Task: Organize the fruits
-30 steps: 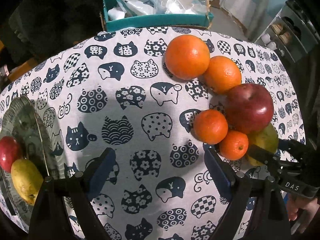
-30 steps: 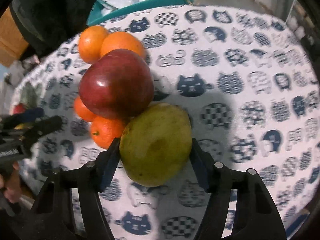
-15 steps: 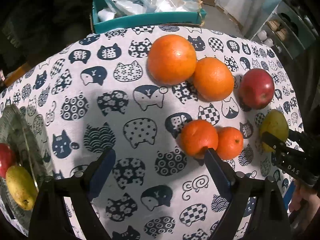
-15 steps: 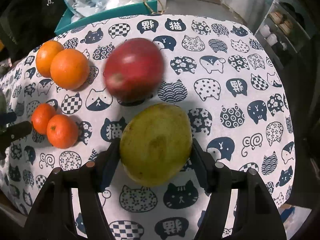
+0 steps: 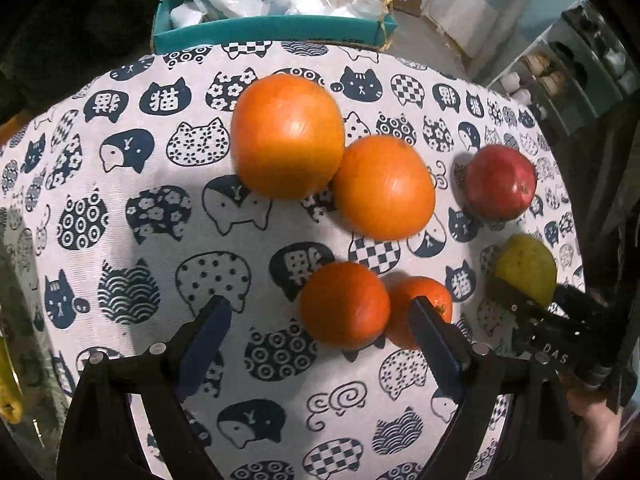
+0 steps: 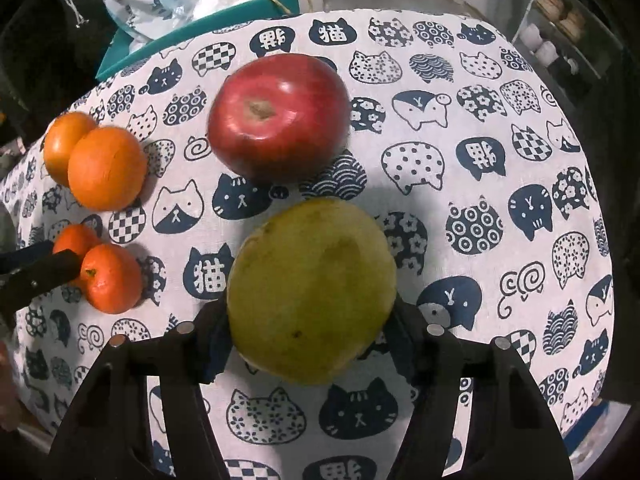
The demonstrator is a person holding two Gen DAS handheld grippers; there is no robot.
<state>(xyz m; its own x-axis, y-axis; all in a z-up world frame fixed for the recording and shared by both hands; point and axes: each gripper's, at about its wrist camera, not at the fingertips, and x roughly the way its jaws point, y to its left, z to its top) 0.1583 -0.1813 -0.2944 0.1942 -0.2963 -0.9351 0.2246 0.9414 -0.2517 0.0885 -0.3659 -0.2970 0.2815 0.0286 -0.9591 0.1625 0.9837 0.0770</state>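
Observation:
On the cat-print tablecloth (image 5: 120, 208) lie two big oranges (image 5: 288, 136) (image 5: 384, 188), two mandarins (image 5: 344, 304) (image 5: 432, 290), a red apple (image 5: 500, 184) and a green pear (image 5: 528, 264). My left gripper (image 5: 318, 312) hangs open over the cloth. One mandarin sits between its fingers, close to the right one, untouched. My right gripper (image 6: 310, 320) is closing its jaws on the pear (image 6: 312, 288), pads against both sides. The apple (image 6: 280, 116) lies just beyond the pear. The oranges (image 6: 106, 168) and mandarins (image 6: 112, 280) are to its left.
A teal box (image 5: 272, 28) with plastic bags stands past the table's far edge. A yellow fruit (image 5: 8, 380) shows at the left margin of the left wrist view. Shelves (image 6: 560, 20) stand at the far right. The other gripper's finger (image 6: 40, 268) reaches the mandarins.
My right gripper has drawn the pear away from the fruit cluster; the apple has rolled free of the cluster. My left gripper has shifted right, bringing a mandarin between its fingers; the plate has slid out of view.

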